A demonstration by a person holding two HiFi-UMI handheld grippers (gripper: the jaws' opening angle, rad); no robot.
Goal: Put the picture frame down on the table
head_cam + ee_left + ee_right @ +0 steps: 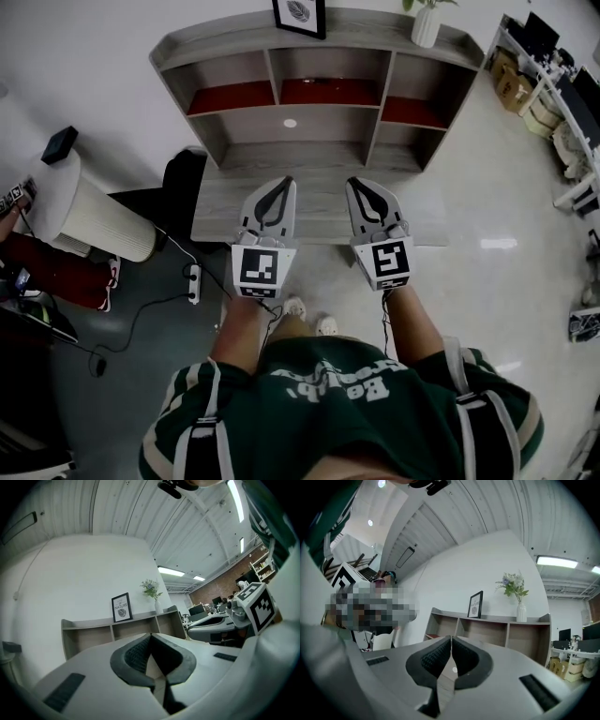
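- The picture frame (pixel 300 17) is seen upright on the top board of the shelf unit (pixel 319 94), at the far side of the table (pixel 319 211). A vase (pixel 427 23) stands well apart to its right.
- The frame's long axis is vertical. Whether it leans on the wall cannot quite be made out.
- The left gripper (pixel 284 186) and the right gripper (pixel 359 186) are held level over the table's near edge. The frame lies ahead of and above both, between their two lines.
- It is judged slightly nearer the left gripper's line.
- Both pairs of jaws are pressed together at the tips, with nothing pinched between them; neither is touching the frame.
- A reach forward and upward is called for, with the jaws spread first.
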